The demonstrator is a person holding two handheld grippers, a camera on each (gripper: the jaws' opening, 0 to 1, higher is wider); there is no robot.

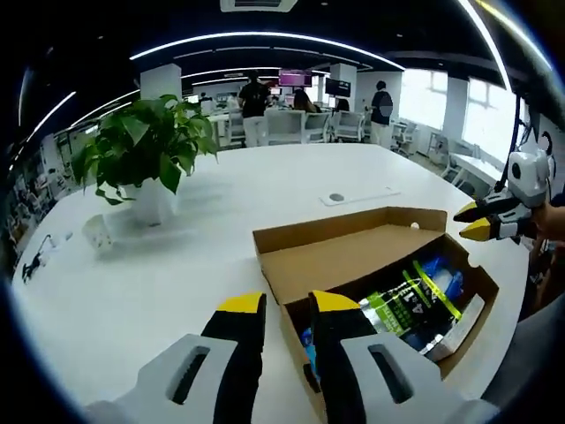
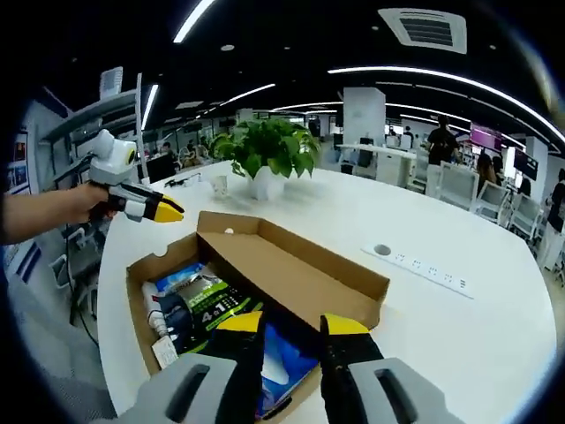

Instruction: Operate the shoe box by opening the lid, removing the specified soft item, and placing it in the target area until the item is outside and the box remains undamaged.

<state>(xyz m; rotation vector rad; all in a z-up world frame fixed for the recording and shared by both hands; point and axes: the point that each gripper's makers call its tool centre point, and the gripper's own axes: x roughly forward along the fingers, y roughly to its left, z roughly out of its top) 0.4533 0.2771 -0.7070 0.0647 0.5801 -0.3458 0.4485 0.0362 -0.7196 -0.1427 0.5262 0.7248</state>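
Observation:
A brown cardboard shoe box (image 1: 470, 276) (image 2: 137, 300) lies on the white table with its lid (image 1: 353, 252) (image 2: 282, 269) folded open beside it. Inside are a green-and-black packet (image 1: 410, 300) (image 2: 212, 300) and blue packets (image 1: 441, 269) (image 2: 278, 358). My left gripper (image 1: 288, 305) (image 2: 163, 210) hovers at the box's near corner, jaws a little apart and holding nothing. My right gripper (image 2: 291, 325) (image 1: 473, 221) hangs over the box's opposite edge, also slightly open and holding nothing. A hand holds each gripper.
A potted green plant (image 1: 146, 146) (image 2: 265, 150) in a white pot and a small white cup (image 1: 97, 234) stand on the table. A white power strip (image 2: 424, 265) (image 1: 357, 196) lies beyond the box. Chairs and people are in the office behind.

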